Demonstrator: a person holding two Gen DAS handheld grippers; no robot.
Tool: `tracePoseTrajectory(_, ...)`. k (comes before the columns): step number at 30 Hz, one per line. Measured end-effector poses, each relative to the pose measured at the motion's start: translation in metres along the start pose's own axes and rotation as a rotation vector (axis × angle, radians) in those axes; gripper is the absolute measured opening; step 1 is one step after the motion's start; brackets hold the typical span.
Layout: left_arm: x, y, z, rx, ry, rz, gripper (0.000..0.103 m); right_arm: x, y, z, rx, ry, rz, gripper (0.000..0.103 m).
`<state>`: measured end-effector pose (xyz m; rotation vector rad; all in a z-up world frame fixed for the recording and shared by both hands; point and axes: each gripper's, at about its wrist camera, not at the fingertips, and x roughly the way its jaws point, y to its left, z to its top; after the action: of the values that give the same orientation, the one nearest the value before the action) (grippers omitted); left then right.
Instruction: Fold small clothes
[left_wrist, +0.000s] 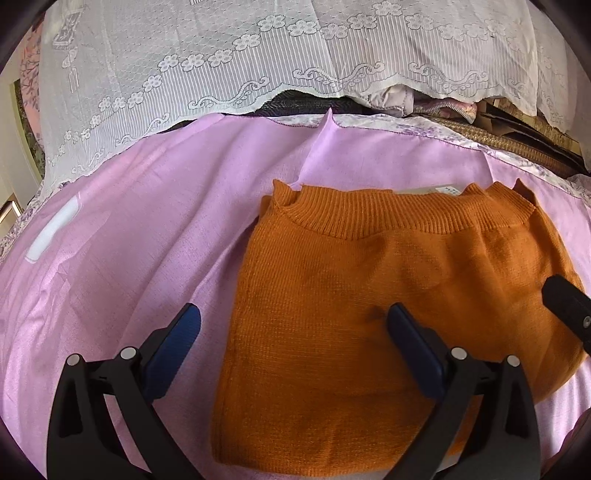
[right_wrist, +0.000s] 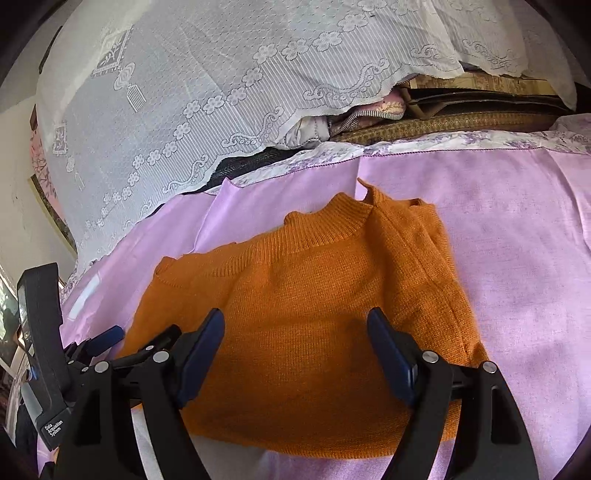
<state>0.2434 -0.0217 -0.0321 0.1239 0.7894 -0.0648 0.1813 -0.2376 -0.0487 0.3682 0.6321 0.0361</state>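
An orange knit sweater (left_wrist: 388, 295) (right_wrist: 295, 288) lies flat on a pink sheet (left_wrist: 129, 258) (right_wrist: 517, 240). Its sides are folded in and its ribbed collar (left_wrist: 406, 214) is at the far end. My left gripper (left_wrist: 295, 321) is open over the sweater's left edge, with one blue pad above the sheet and the other above the knit. My right gripper (right_wrist: 295, 319) is open too, both pads over the sweater's near half with nothing pinched. One of its fingers (left_wrist: 565, 310) shows at the right in the left wrist view. The left gripper's black housing (right_wrist: 40, 332) shows at the left in the right wrist view.
A white lace cloth (left_wrist: 221, 74) (right_wrist: 184, 92) drapes over piled things at the back. A woven mat (right_wrist: 443, 125) and cardboard (right_wrist: 480, 96) lie behind the sheet's floral border (right_wrist: 480, 142). A white patch (left_wrist: 51, 232) sits on the sheet at the left.
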Motion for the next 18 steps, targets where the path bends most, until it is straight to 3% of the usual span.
tracePoseTrajectory(10, -0.014, -0.013, -0.002, 0.072, -0.059, 0.036, 0.099, -0.026, -0.048, 0.024, 0.112, -0.064, -0.026, 0.080)
tracePoseTrajectory(18, -0.024, -0.026, -0.006, 0.142, -0.094, 0.067, 0.099, -0.026, -0.082, 0.028, 0.141, -0.038, -0.044, 0.080)
